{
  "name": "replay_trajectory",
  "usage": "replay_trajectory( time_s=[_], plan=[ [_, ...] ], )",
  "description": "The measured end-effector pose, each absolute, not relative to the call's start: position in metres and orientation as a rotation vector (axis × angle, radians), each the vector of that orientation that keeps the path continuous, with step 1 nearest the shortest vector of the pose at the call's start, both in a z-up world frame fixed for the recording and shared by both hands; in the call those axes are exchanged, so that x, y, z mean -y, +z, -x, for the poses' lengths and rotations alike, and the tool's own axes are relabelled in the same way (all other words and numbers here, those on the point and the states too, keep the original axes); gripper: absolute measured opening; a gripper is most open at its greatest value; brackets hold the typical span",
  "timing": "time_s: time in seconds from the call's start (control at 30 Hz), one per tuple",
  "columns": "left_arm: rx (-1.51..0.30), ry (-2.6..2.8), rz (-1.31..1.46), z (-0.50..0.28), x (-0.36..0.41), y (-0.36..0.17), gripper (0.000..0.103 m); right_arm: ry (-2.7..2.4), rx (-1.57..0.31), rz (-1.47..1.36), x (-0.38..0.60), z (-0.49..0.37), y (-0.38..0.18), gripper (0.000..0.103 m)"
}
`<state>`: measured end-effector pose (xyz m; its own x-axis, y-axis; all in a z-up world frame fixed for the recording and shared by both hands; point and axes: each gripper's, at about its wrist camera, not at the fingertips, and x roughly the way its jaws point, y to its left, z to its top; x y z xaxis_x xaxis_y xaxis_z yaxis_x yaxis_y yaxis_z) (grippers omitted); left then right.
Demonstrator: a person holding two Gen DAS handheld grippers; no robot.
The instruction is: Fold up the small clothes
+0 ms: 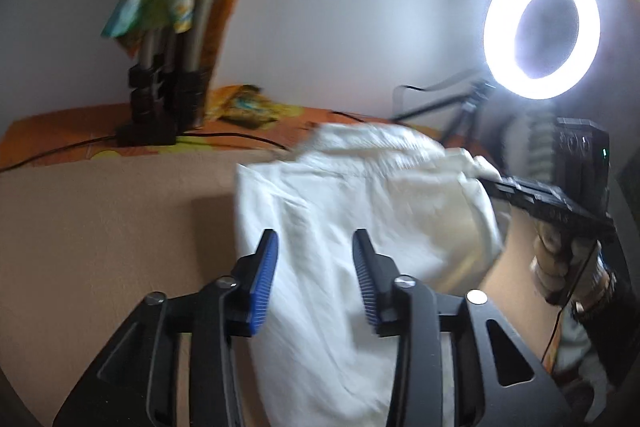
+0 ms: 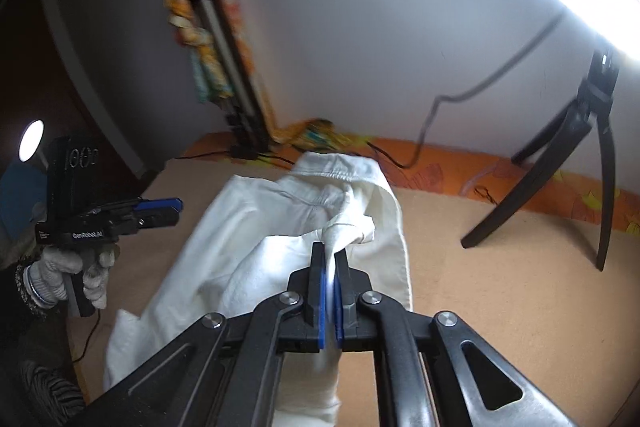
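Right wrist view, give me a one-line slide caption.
Right tool pinches a fold of the white garment on the tan surface.

Rumpled white garment (image 2: pixel 256 247) on beige surface

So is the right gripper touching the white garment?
Touching: the right wrist view shows the right gripper with a fold of the white garment pinched between its pads.

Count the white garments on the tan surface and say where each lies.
1. A single white cotton garment lies crumpled mid-surface; the right gripper pinches a fold of it, the left gripper hovers open above it. Others may be hidden beneath.
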<state>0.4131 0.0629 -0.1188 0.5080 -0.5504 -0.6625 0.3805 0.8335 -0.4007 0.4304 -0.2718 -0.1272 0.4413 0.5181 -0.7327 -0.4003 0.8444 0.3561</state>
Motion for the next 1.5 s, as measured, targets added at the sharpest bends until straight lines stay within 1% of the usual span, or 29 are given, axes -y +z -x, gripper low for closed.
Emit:
replay_trajectory(
  time_s=[0.03, 0.13, 0.27, 0.3, 0.37, 0.4, 0.43, 0.47, 0.5, 0.53, 0.57, 0.63, 0.7, 0.73, 0.83, 0.9, 1.07, 1.3, 1.4, 1.5],
  plan=[
    [-0.891, -0.552, 0.229, -0.423, -0.063, -0.125, 0.044, 0.57, -0.984, -0.146, 0.274, -0.44, -0.137, 0.009],
    [-0.946, -0.553, 0.274, -0.448, -0.062, -0.148, 0.044, 0.574, -1.034, -0.191, 0.283, -0.457, -0.162, 0.043],
    [-1.008, -0.606, 0.339, -0.474, -0.055, -0.173, 0.043, 0.635, -1.081, -0.277, 0.29, -0.474, -0.19, 0.044],
    [-0.996, -0.616, 0.366, -0.476, -0.056, -0.174, 0.043, 0.645, -1.093, -0.3, 0.29, -0.479, -0.196, 0.045],
    [-0.997, -0.653, 0.428, -0.485, -0.055, -0.178, 0.038, 0.661, -1.109, -0.353, 0.29, -0.486, -0.205, 0.046],
    [-0.996, -0.668, 0.449, -0.487, -0.056, -0.18, 0.018, 0.675, -1.115, -0.387, 0.29, -0.49, -0.21, 0.046],
    [-0.995, -0.683, 0.46, -0.487, -0.054, -0.18, 0.005, 0.688, -1.115, -0.409, 0.289, -0.493, -0.213, 0.045],
    [-0.989, -0.693, 0.452, -0.488, -0.051, -0.178, 0.002, 0.702, -1.113, -0.42, 0.287, -0.495, -0.215, 0.037],
    [-0.956, -0.702, 0.45, -0.485, -0.049, -0.172, 0.002, 0.718, -1.105, -0.429, 0.284, -0.496, -0.215, 0.03],
    [-0.913, -0.721, 0.477, -0.48, -0.052, -0.164, 0.002, 0.73, -1.101, -0.413, 0.277, -0.497, -0.214, 0.017],
    [-0.878, -0.728, 0.503, -0.477, -0.055, -0.157, 0.002, 0.733, -1.089, -0.374, 0.271, -0.497, -0.209, 0.009],
    [-0.765, -0.743, 0.564, -0.465, -0.072, -0.137, 0.002, 0.749, -1.032, -0.292, 0.258, -0.498, -0.189, 0.005],
    [-0.719, -0.719, 0.555, -0.46, -0.084, -0.13, 0.002, 0.778, -0.94, -0.265, 0.25, -0.501, -0.164, 0.004],
    [-0.728, -0.7, 0.532, -0.461, -0.087, -0.132, 0.002, 0.765, -0.91, -0.214, 0.245, -0.502, -0.158, 0.004],
    [-0.785, -0.639, 0.514, -0.466, -0.096, -0.147, 0.002, 0.718, -0.947, -0.109, 0.226, -0.508, -0.168, 0.003],
    [-0.787, -0.638, 0.524, -0.465, -0.099, -0.148, 0.002, 0.688, -0.955, -0.037, 0.215, -0.504, -0.175, 0.003],
    [-0.765, -0.691, 0.487, -0.455, -0.086, -0.129, 0.002, 0.704, -0.896, -0.117, 0.226, -0.494, -0.147, 0.003],
    [-0.688, -0.751, 0.433, -0.395, -0.093, -0.08, 0.002, 0.758, -0.784, -0.116, 0.243, -0.442, -0.084, 0.003],
    [-0.667, -0.775, 0.406, -0.356, -0.097, -0.062, 0.002, 0.789, -0.745, -0.114, 0.248, -0.402, -0.061, 0.003],
    [-0.67, -0.787, 0.389, -0.317, -0.101, -0.056, 0.002, 0.822, -0.735, -0.104, 0.249, -0.354, -0.051, 0.003]
  ],
)
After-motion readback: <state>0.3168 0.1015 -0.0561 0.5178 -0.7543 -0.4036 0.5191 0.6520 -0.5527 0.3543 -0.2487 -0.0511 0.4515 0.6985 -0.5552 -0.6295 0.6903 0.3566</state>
